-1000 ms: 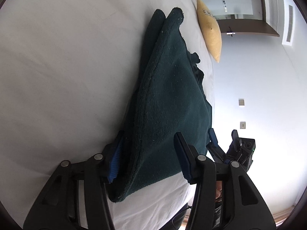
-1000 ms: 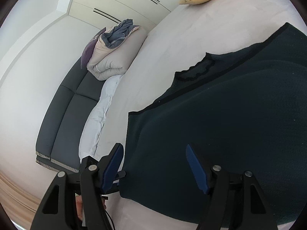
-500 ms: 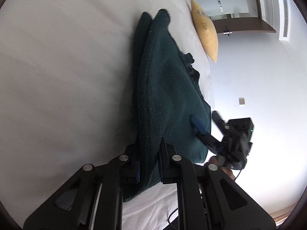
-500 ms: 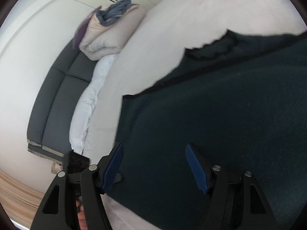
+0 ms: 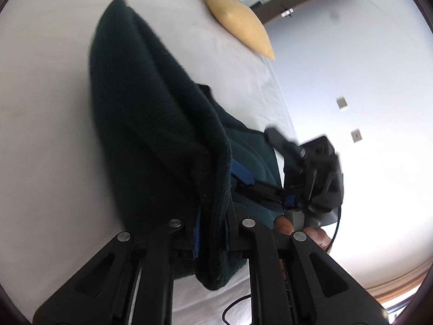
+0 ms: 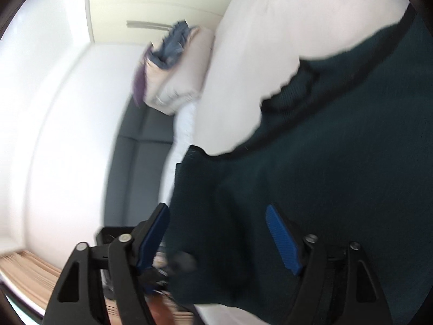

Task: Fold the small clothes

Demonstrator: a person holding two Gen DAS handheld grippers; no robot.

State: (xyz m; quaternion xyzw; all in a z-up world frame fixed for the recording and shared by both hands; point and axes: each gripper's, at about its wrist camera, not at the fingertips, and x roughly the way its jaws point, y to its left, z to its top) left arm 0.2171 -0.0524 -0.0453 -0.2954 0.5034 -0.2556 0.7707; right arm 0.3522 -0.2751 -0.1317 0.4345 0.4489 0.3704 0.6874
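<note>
A dark green fleece garment (image 5: 140, 124) lies on the white bed (image 5: 40, 108). My left gripper (image 5: 212, 216) is shut on its near folded edge and holds that edge raised, so the cloth hangs over the pads. In the left wrist view my right gripper (image 5: 257, 154) reaches in from the right under the raised fold, with a person's fingers behind it. In the right wrist view the right gripper (image 6: 219, 230) has its jaws opening; the garment (image 6: 324, 162) lies between the blue pads, which do not press on it.
A yellow pillow (image 5: 238, 24) lies at the far end of the bed. Beside the bed, a folded duvet pile (image 6: 176, 62) rests on a grey sofa (image 6: 135, 162). Wooden floor (image 6: 27, 268) shows at the lower left, blurred.
My left gripper closed on the garment's near edge, then lifted it up and across. The right gripper slid further in along the garment and its jaws spread wider.
</note>
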